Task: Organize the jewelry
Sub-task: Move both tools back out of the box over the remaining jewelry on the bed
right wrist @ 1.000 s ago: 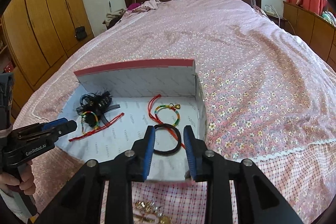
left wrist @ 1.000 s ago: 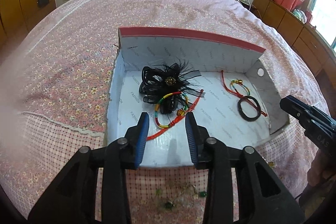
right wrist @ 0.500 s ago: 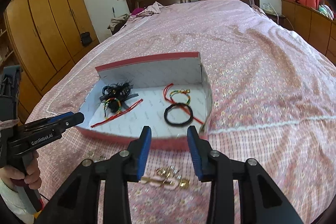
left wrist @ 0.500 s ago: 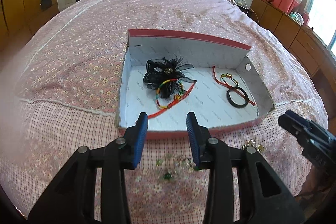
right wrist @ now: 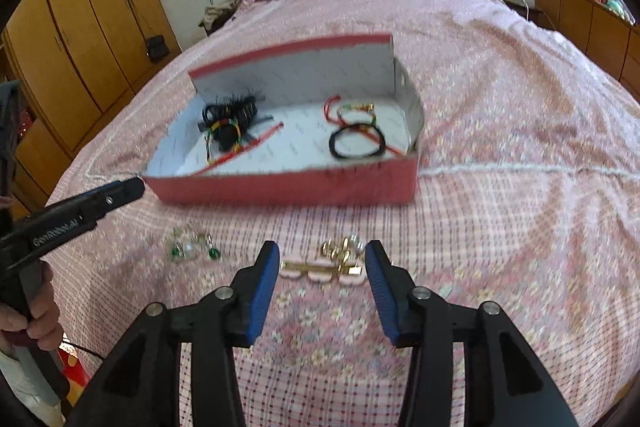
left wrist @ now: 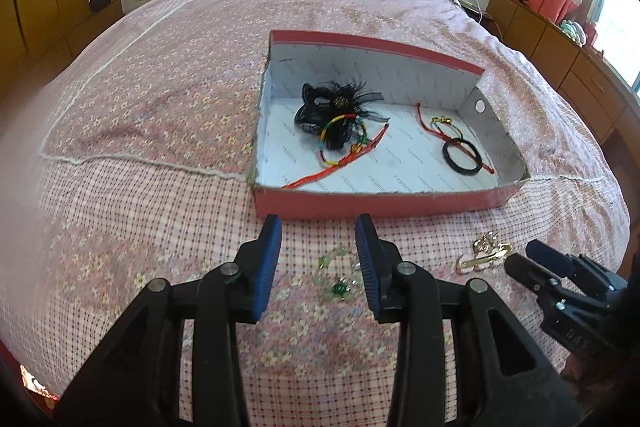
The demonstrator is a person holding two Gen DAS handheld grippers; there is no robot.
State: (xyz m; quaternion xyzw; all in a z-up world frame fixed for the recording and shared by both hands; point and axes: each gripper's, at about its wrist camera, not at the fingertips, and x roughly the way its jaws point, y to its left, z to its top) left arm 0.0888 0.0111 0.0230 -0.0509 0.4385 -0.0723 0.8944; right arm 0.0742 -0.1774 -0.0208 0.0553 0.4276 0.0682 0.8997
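Left wrist view: the left gripper (left wrist: 318, 263) hangs released over a green bead bracelet (left wrist: 338, 277) on the bed (left wrist: 160, 99), near the red box (left wrist: 380, 205).

Right wrist view: the right gripper (right wrist: 320, 285) is released above a gold hair clip (right wrist: 324, 269), right of the bracelet.

Both tools share one build — the left gripper (left wrist: 318, 263) and the right gripper (right wrist: 318, 291) each have matte black plastic arms ending in blue ribbed pads (right wrist: 264, 291), with round silver screw heads at the pivots. Seen side-on from the right wrist camera, the left tool carries white "GenRobot.AI" lettering, blurred. A bare-skinned hand (right wrist: 30, 323) wraps its grip — a thin black cable trails below it.
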